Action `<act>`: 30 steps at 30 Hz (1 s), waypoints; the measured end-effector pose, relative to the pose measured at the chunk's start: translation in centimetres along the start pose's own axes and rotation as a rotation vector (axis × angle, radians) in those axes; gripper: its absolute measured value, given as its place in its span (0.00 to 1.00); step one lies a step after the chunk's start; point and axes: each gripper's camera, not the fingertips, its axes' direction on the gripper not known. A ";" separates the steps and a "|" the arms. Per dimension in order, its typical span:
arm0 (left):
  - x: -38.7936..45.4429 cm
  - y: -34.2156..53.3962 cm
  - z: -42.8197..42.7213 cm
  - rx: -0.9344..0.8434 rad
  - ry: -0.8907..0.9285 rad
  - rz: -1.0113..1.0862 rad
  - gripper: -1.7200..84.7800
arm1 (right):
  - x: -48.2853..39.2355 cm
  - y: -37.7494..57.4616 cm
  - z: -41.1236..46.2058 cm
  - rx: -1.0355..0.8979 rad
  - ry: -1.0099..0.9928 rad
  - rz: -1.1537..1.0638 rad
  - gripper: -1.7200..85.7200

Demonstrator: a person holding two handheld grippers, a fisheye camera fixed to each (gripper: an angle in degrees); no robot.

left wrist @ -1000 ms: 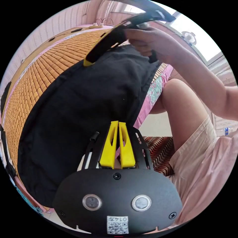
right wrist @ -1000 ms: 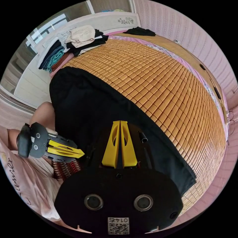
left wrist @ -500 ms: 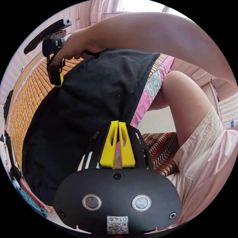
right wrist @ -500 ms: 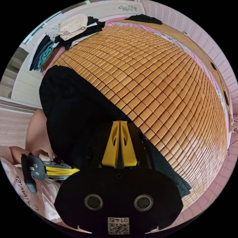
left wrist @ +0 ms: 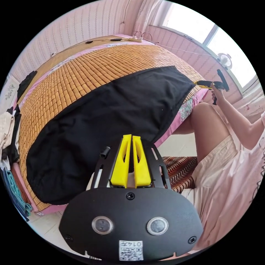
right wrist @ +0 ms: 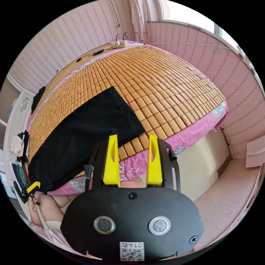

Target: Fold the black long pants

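Opened since before, right claw (right wrist: 132, 161) clears flat black pants (right wrist: 82, 138)

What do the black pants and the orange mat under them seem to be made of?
The black pants look like a matte woven fabric, perhaps cotton: no shine, and they lie flat and limp, with soft edges. The orange mat seems to be many small hard tiles joined in rows, probably bamboo: each has a slight gloss and a warm honey colour. The exact materials cannot be confirmed.
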 end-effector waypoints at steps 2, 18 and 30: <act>-2.1 0.4 -0.7 -0.016 -0.048 -0.070 0.01 | 1.2 -0.2 0.4 0.014 -0.018 0.000 0.19; -11.2 1.3 1.1 -0.148 -0.064 -0.294 0.01 | 8.4 0.6 2.2 0.110 -0.545 0.085 0.04; -4.4 -4.8 2.9 0.073 0.396 -0.129 0.01 | 2.6 -3.8 -14.8 0.512 -0.734 -0.355 0.04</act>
